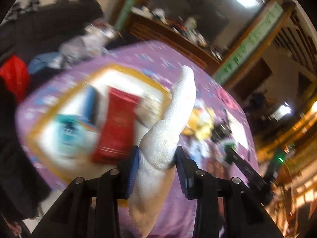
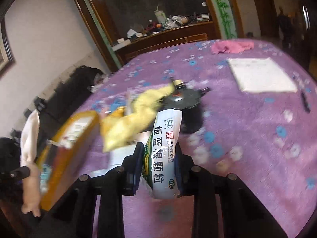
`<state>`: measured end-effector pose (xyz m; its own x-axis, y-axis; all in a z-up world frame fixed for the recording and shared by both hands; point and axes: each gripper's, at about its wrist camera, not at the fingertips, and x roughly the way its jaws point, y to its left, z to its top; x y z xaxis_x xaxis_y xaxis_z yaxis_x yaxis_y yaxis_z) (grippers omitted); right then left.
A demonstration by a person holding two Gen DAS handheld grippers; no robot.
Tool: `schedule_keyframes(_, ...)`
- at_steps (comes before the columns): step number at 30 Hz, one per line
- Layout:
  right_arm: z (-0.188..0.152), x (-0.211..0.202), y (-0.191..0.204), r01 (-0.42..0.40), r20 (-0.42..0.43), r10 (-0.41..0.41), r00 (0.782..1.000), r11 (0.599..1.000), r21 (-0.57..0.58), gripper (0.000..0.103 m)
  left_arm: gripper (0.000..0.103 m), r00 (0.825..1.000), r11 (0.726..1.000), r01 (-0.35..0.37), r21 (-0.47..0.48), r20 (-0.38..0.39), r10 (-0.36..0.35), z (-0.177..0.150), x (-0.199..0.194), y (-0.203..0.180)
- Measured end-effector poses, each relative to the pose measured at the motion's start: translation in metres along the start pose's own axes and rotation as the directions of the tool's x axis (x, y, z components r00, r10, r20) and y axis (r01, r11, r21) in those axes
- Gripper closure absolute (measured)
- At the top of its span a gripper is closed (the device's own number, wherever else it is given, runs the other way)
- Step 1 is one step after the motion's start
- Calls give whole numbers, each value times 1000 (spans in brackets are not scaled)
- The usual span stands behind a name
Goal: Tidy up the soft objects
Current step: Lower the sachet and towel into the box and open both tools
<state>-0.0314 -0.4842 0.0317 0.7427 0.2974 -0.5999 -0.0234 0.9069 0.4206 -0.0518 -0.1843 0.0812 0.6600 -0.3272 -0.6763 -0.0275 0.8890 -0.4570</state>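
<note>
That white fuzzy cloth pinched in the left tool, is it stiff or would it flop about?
Probably floppy: the white cloth bunches narrow where the left gripper squeezes it, and its tail hangs limp below. It looks light, since a small pinch holds it up. The nubby surface likely keeps it from slipping.

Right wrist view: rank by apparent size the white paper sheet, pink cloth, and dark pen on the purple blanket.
1. White paper sheet, largest.
2. Pink cloth, though it lies farther from the camera, so its true size is unsure.
3. Dark pen, smallest.
</note>
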Motion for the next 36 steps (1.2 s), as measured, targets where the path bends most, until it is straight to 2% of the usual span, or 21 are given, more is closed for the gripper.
schedule_keyframes(4,-7,0,53,-130,-62,127,990,991,-33,75,65,1000,999,7,-37,13,-7,7,-5,24)
schedule_keyframes(6,-11,6,90,-181,-99,171,980,979,-97,75,65,999,999,-17,-43,27,18,7,-2,29)
schedule_keyframes(8,-14,15,121,-203,-126,184,975,966,-158,75,65,1000,999,-10,-48,23,11,9,5,33)
schedule_keyframes(11,-12,35,156,-248,-189,213,959,951,-185,74,65,1000,997,-6,-76,27,8,19,15,45)
schedule_keyframes(15,-13,61,190,-243,-219,192,957,942,-233,74,65,993,989,-112,-97,32,115,26,35,67)
schedule_keyframes(17,-17,78,199,-240,-249,179,952,940,-242,74,65,993,985,-113,-132,7,115,25,45,83)
schedule_keyframes(19,-21,90,207,-228,-263,158,952,938,-262,73,64,994,984,-105,-142,2,106,26,51,89)
schedule_keyframes(23,-28,104,210,-198,-273,119,955,939,-283,68,59,988,984,-152,-99,3,153,25,56,88)
schedule_keyframes(26,-28,91,206,-186,-221,123,967,939,-289,53,51,986,981,-165,-102,0,166,23,54,85)
schedule_keyframes(28,-25,80,201,-175,-187,122,975,938,-299,34,48,982,976,-188,-113,6,190,21,51,82)
schedule_keyframes(34,-14,48,172,-192,-131,161,978,944,-270,29,41,957,961,-272,-56,85,276,12,37,48)
schedule_keyframes(36,-13,36,154,-191,-111,168,979,949,-252,26,26,942,949,-314,11,126,310,6,35,32)
